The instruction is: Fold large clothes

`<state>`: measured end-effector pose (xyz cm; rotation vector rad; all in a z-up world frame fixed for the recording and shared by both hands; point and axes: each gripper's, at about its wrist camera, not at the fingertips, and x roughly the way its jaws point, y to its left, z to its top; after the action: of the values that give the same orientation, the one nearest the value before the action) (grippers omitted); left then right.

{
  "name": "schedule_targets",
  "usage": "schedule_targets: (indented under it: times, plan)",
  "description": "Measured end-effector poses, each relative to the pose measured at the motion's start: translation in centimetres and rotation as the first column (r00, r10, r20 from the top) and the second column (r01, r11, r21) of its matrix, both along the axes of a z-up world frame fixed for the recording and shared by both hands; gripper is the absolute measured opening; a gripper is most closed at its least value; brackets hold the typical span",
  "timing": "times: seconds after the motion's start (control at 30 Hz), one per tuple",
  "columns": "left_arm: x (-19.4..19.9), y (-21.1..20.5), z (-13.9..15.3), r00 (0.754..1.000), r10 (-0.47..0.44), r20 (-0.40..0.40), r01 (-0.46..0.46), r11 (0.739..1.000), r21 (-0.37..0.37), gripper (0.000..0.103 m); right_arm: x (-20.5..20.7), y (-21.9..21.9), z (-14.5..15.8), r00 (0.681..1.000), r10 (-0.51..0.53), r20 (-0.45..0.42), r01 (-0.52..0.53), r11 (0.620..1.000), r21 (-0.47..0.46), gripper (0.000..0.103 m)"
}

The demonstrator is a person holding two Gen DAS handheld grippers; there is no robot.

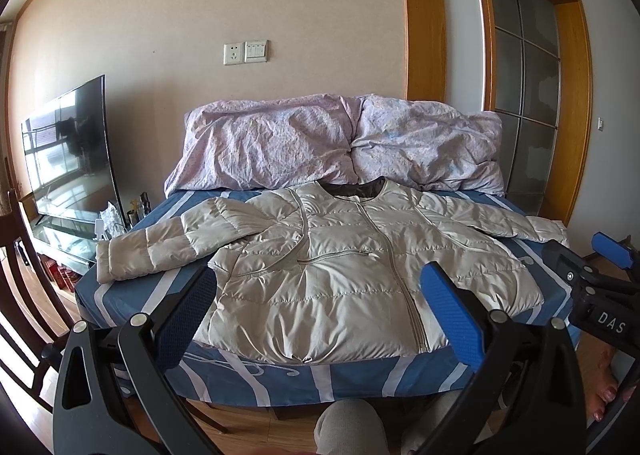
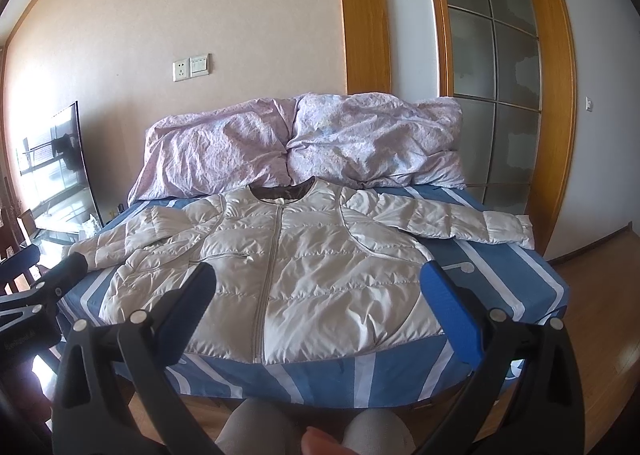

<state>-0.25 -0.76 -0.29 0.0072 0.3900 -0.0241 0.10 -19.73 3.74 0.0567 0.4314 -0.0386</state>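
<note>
Here, a quilted, glossy beige jacket [image 2: 276, 275] lies flat on striped bedding [image 2: 496, 275], both hand-held grippers spread.

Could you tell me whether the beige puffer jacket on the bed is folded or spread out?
Spread out: the jacket lies flat, front up and zipped, on the bed, both sleeves extended sideways.

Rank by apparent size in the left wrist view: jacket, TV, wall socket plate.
1. jacket, largest
2. TV
3. wall socket plate, smallest

The jacket lies nearer the camera, so its lead over the TV may be exaggerated.
</note>
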Motion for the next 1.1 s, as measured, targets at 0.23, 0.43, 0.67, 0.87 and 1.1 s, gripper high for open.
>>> schedule_targets:
  times: [0.23,0.43,0.67,0.87,1.1]
  plan:
    - [-0.16,-0.16,-0.07,1.000,-0.001,0.000,0.001,1.000,-0.006,0.102,-0.14,-0.11,-0.21,1.000,0.011,-0.004,-0.011,1.000,0.008,0.101]
    - [-0.01,-0.12,-0.11,1.000,0.000,-0.004,0.000,1.000,-0.005,0.102,-0.13,-0.04,-0.24,1.000,0.013,-0.005,-0.013,1.000,0.010,0.101]
    - [-0.04,0.05,-0.11,1.000,-0.002,-0.010,0.002,1.000,-0.010,0.102,-0.17,0.04,-0.26,1.000,0.018,-0.005,-0.018,1.000,0.011,0.101]
    - [0.10,0.26,-0.14,1.000,-0.001,-0.015,0.000,1.000,-0.006,0.102,-0.20,0.14,-0.30,1.000,0.016,-0.004,-0.016,1.000,0.009,0.101]
    - [0.03,0.24,-0.27,1.000,-0.004,-0.013,0.004,1.000,-0.008,0.102,-0.30,0.04,-0.60,1.000,0.013,-0.003,-0.013,1.000,0.013,0.101]
